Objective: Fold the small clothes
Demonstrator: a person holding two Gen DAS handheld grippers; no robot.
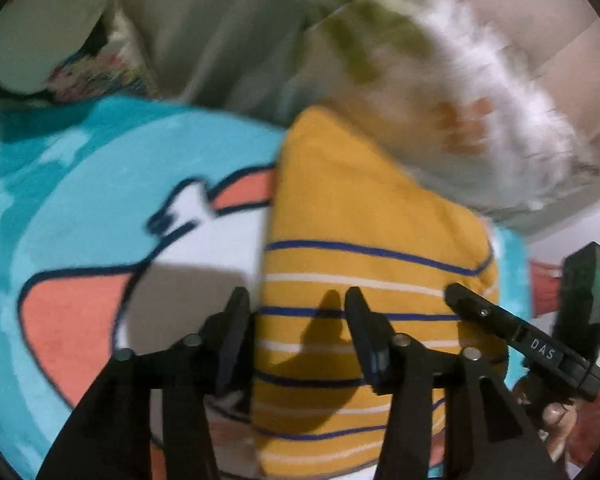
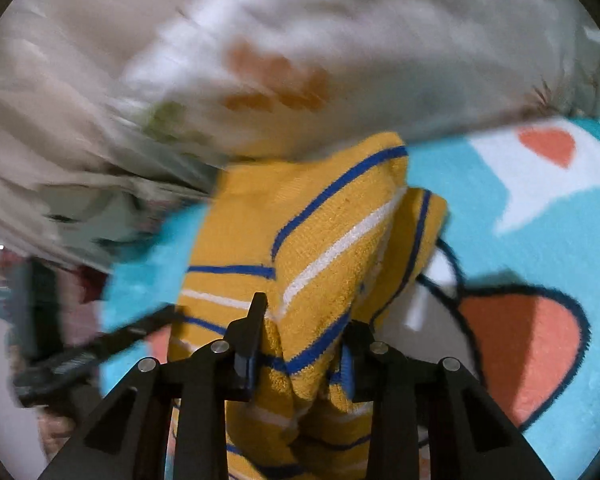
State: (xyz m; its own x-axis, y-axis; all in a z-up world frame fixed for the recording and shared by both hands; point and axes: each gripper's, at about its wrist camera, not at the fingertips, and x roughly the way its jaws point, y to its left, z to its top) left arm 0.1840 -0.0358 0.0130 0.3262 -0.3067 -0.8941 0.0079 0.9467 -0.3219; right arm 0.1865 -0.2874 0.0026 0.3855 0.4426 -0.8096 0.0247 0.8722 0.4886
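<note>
I see a mustard knit garment (image 1: 364, 264), ribbed, with blue and white stripes, lying part-folded on a fuzzy turquoise cartoon rug (image 1: 80, 184). Behind the garment, blurred pale bedding (image 2: 300, 20). My left gripper (image 1: 296, 300) stands half open above the garment's edge, gripping nothing. My right gripper (image 2: 304, 320) pinches a bunched fold of it.

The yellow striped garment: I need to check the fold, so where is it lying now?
The yellow striped garment lies centre in both wrist views on the blue cartoon rug, its far end against the white fabric pile, bunched between the right gripper fingers.
</note>
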